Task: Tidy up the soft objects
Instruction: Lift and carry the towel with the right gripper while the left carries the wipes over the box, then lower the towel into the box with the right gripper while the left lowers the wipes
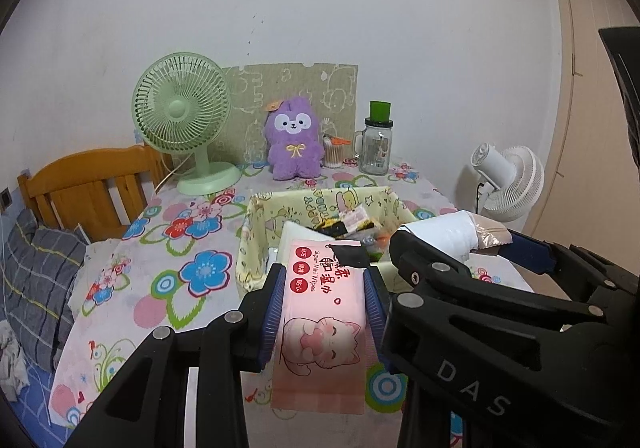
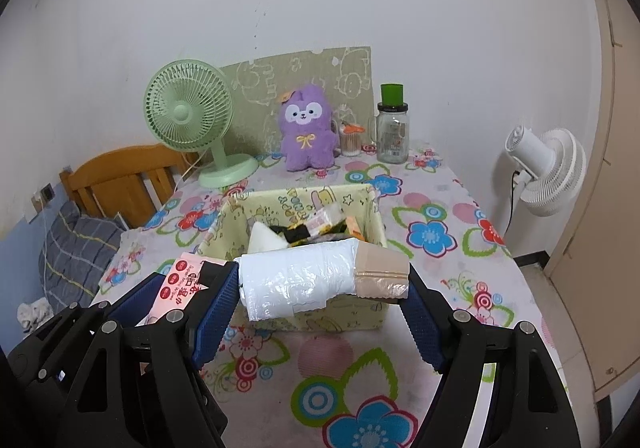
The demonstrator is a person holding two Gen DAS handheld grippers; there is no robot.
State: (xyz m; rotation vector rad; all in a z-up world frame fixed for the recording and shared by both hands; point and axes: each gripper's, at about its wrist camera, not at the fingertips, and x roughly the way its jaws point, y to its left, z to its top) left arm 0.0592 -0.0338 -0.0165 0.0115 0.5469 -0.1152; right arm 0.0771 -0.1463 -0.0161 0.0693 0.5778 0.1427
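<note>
Grippers both loaded: left gripper [image 1: 325, 302] pinching wipes [image 1: 320, 312], right gripper [image 2: 322, 288] pinching tissue pack [image 2: 316, 278]. Step: carry to bin [image 2: 362, 314]. Next: lower inside, release.

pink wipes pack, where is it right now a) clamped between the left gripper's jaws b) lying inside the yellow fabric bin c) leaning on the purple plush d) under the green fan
a: in the left wrist view the pink wipes pack sits clamped between the two blue pads of the left gripper, held in front of the yellow fabric bin and not in it.
</note>
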